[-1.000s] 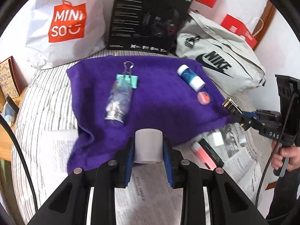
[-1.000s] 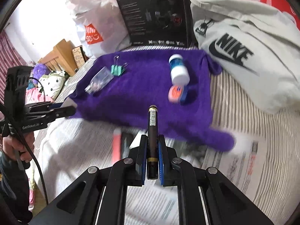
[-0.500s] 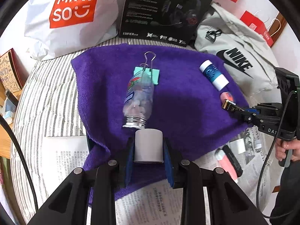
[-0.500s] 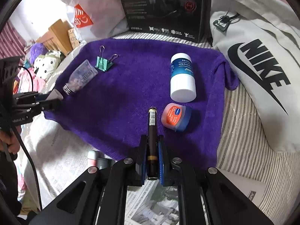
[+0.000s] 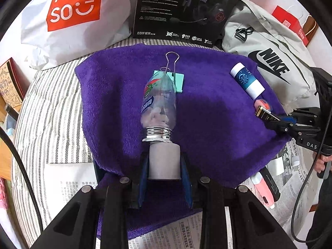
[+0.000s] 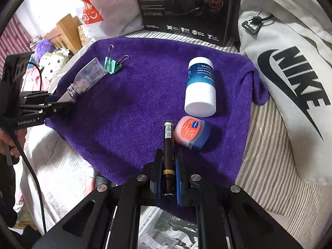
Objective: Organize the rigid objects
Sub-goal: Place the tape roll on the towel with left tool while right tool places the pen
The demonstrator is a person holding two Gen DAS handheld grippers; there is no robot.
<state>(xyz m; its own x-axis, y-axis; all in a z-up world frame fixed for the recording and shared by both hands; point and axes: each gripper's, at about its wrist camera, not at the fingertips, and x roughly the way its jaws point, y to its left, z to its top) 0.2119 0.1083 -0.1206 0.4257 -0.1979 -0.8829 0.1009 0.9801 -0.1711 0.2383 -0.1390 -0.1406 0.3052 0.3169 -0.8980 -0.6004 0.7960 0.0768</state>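
Both grippers (image 5: 164, 164) (image 6: 168, 155) loaded — cap (image 5: 164, 161) (left), tube (image 6: 167, 145)

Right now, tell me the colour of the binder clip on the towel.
Mint green with silver wire handles; the binder clip shows best in the right wrist view.

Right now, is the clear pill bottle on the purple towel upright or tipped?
Tipped. The clear pill bottle lies on its side on the purple towel, silver cap end toward the left gripper, base against the green binder clip.
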